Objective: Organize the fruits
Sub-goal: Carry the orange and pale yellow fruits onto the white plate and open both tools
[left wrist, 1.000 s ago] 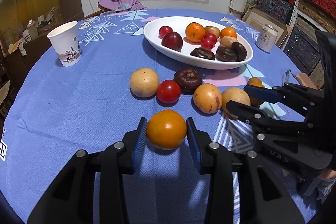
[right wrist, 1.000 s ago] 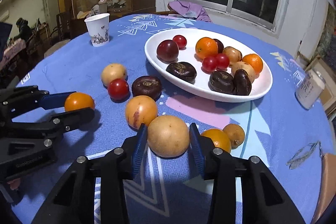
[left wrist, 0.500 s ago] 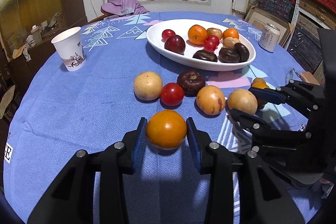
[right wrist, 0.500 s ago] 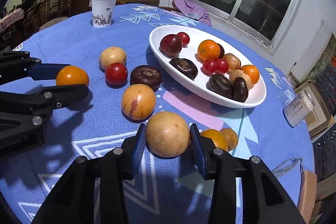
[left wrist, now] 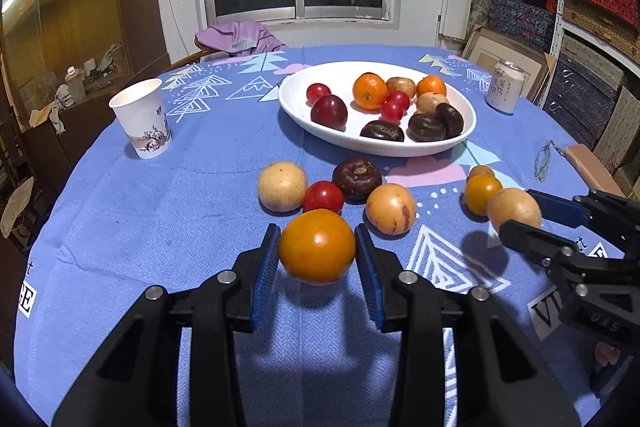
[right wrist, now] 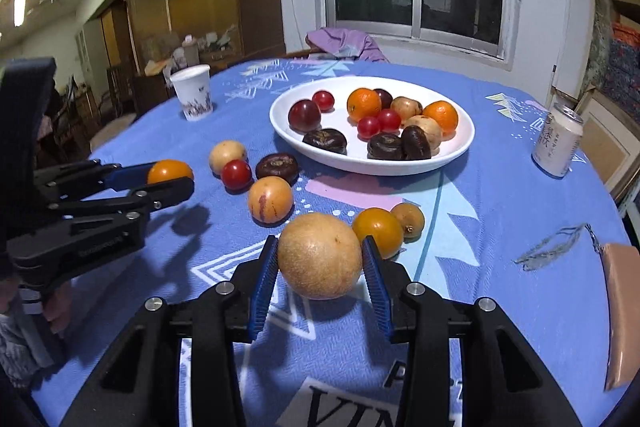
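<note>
My left gripper point(left wrist: 316, 251) is shut on an orange fruit point(left wrist: 317, 246) and holds it above the blue tablecloth. My right gripper point(right wrist: 320, 259) is shut on a tan round fruit point(right wrist: 320, 255), also lifted off the cloth; it shows at the right of the left wrist view point(left wrist: 514, 207). A white oval plate point(left wrist: 304, 115) with several fruits stands at the table's far middle. Loose fruits lie in front of it: a tan one point(left wrist: 282, 186), a red tomato point(left wrist: 323, 196), a dark one point(left wrist: 357, 177), a yellow-red one point(left wrist: 391, 209) and two small orange ones point(left wrist: 481, 193).
A paper cup point(left wrist: 142, 118) stands at the left. A drink can point(left wrist: 505, 87) stands at the far right. A purple cloth point(left wrist: 238, 39) lies at the far edge. A tan pouch with a keychain point(right wrist: 618, 311) lies at the right edge.
Both grippers have risen off the table with their fruits held, and the shadows beneath them have separated from the fruits. The loose fruits and plate have not moved.
</note>
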{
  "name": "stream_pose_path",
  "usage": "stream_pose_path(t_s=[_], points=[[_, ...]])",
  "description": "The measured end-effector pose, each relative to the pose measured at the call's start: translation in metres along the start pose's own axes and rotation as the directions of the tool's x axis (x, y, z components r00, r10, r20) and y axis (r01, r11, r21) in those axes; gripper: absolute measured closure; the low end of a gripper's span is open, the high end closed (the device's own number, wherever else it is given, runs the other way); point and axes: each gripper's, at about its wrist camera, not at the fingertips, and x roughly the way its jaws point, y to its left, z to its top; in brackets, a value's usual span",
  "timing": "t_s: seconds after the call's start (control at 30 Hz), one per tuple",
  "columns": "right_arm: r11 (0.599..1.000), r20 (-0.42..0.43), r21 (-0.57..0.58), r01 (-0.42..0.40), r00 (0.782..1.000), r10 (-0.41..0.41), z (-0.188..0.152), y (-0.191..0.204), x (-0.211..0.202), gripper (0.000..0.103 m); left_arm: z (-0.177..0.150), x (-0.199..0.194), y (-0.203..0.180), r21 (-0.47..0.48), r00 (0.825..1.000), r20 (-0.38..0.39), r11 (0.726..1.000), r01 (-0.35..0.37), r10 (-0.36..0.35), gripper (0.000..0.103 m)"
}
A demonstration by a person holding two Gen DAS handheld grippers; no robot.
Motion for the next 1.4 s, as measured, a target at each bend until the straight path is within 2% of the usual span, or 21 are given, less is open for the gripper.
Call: stream_pose_path(t_s=[0.17, 0.33, 0.4, 0.5, 0.63, 0.8, 0.93, 1.0, 1.07, 1.13, 1.23, 1.4], points=[[0.998, 0.056, 0.053, -0.019, 0.998, 0.016, 0.007, -0.011, -0.018, 0.060, 0.021, -0.002, 0.009, -0.057, 0.996, -0.017, 0.995, 0.088, -0.089, 0.066], [0.994, 0.108, 0.108, 0.015, 0.994, -0.027, 0.051, -0.043, -0.027, 0.060, 0.069, 0.010, 0.004, -0.021, 0.999, 0.009, 0.999, 0.038, -0.038, 0.066], [0.993, 0.111, 0.116, 0.035, 0.993, -0.048, 0.072, -0.054, -0.020, 0.060, 0.086, 0.021, 0.001, -0.023, 0.999, 0.007, 0.999, 0.041, -0.041, 0.066], [0.989, 0.105, 0.137, 0.058, 0.992, -0.073, 0.094, -0.066, 0.000, 0.060, 0.109, 0.045, -0.008, -0.029, 0.999, 0.007, 0.998, 0.049, -0.049, 0.066], [0.988, 0.055, 0.136, 0.069, 0.995, -0.077, 0.110, -0.072, 0.046, 0.060, 0.129, 0.083, -0.021, -0.015, 0.999, 0.000, 0.999, 0.036, -0.036, 0.066], [0.989, 0.000, 0.107, 0.099, 0.995, -0.099, 0.118, -0.074, 0.094, 0.060, 0.141, 0.120, -0.025, -0.019, 1.000, -0.013, 1.000, 0.021, -0.021, 0.066], [0.990, -0.007, 0.078, 0.118, 0.993, -0.117, 0.121, -0.073, 0.110, 0.060, 0.145, 0.135, -0.023, -0.031, 1.000, -0.007, 0.999, 0.020, -0.020, 0.066], [0.990, -0.002, 0.069, 0.125, 0.992, -0.126, 0.122, -0.072, 0.114, 0.060, 0.144, 0.139, -0.023, -0.030, 1.000, -0.003, 0.999, 0.019, -0.020, 0.060], [0.990, -0.001, 0.061, 0.129, 0.992, -0.129, 0.121, -0.070, 0.116, 0.060, 0.144, 0.141, -0.024, -0.020, 1.000, 0.012, 1.000, 0.006, -0.006, 0.048], [0.990, -0.007, 0.052, 0.134, 0.991, -0.133, 0.120, -0.070, 0.119, 0.059, 0.143, 0.140, -0.026, -0.003, 0.999, 0.031, 1.000, -0.018, 0.018, 0.048], [0.988, -0.017, 0.050, 0.148, 0.989, -0.147, 0.116, -0.072, 0.121, 0.059, 0.142, 0.139, -0.025, -0.008, 1.000, 0.028, 1.000, -0.007, 0.007, 0.043], [0.988, 0.013, 0.061, 0.144, 0.989, -0.145, 0.117, -0.075, 0.109, 0.049, 0.141, 0.120, -0.025, -0.002, 0.996, 0.086, 0.999, -0.036, 0.036, 0.033]])
